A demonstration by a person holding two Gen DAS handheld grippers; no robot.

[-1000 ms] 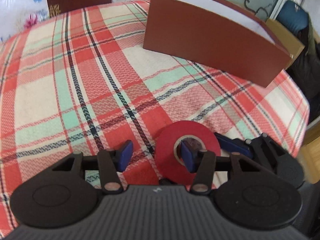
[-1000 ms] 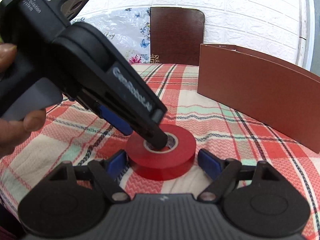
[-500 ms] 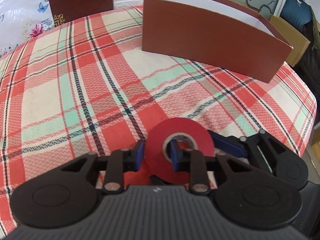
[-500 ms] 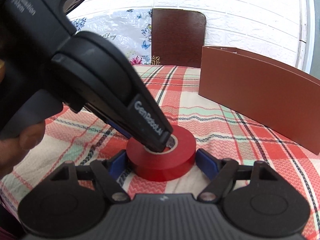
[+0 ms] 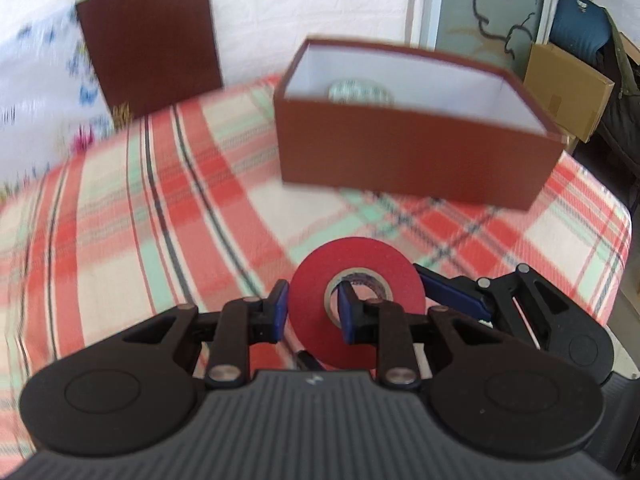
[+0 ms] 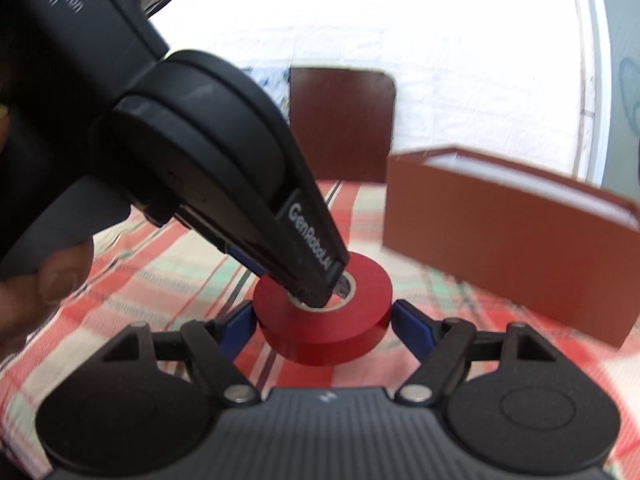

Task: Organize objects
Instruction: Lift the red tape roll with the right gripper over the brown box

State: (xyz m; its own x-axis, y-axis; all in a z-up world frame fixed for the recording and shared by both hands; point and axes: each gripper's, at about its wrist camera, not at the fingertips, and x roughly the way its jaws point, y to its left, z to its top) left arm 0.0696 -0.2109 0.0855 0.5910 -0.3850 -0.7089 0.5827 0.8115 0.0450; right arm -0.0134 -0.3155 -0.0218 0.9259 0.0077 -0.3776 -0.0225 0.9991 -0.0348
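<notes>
Lifted off the tablecloth [image 5: 168,216], the red tape roll [image 5: 356,300] is being pinched through its core by the left gripper [image 5: 312,312] for the brown box [image 5: 416,160]; the right gripper [image 6: 324,320] is being held open around it.

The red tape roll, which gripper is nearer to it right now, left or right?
Left. The left gripper is shut on the red tape roll, one finger outside the rim, one inside the core. The right gripper is open, its fingers flanking the roll without clear contact.

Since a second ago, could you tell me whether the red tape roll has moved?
Yes. The red tape roll, pinched through its core by the left gripper, has lifted off the tablecloth, rising toward the brown box.
</notes>
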